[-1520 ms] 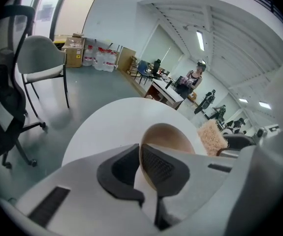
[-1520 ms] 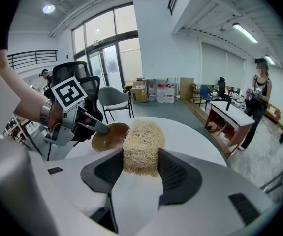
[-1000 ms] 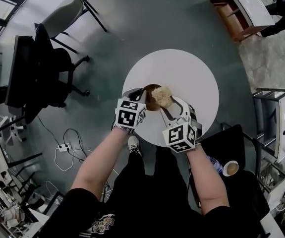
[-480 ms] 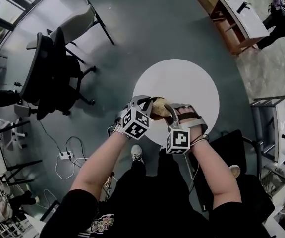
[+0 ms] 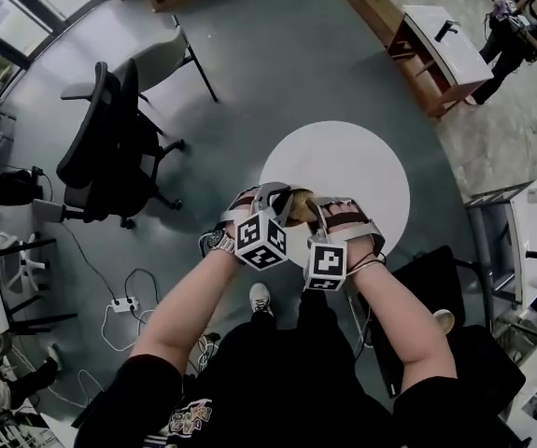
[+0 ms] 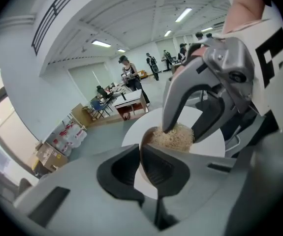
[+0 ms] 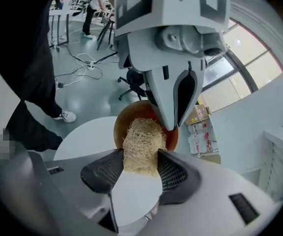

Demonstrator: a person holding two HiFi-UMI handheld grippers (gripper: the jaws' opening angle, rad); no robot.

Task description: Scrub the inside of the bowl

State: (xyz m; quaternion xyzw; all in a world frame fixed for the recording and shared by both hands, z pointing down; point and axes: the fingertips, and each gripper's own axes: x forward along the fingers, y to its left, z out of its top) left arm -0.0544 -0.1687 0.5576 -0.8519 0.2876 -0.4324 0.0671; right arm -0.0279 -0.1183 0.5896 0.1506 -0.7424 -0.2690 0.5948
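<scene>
1. Left of bowl: left gripper [image 6: 140, 161], jaws almost together, pinching the thin rim; probably to brace it against the scrubbing push.
2. Bowl [image 7: 172, 135] itself: brown, on the white table [image 5: 361, 161], at the edge nearest the person; within easy reach of both arms.
3. Right of bowl: right gripper [image 7: 139, 165], jaws wide, clamped on a straw-coloured scrubber [image 7: 140, 139]; held by its rear end, leaving the front free inside the bowl, against the inner wall.

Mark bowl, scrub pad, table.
bowl [image 7: 172, 136], right gripper view, inner wall right of the scrub pad
scrub pad [image 7: 141, 144], right gripper view, middle of its fibres
table [image 5: 343, 161], head view, bare far part of top
</scene>
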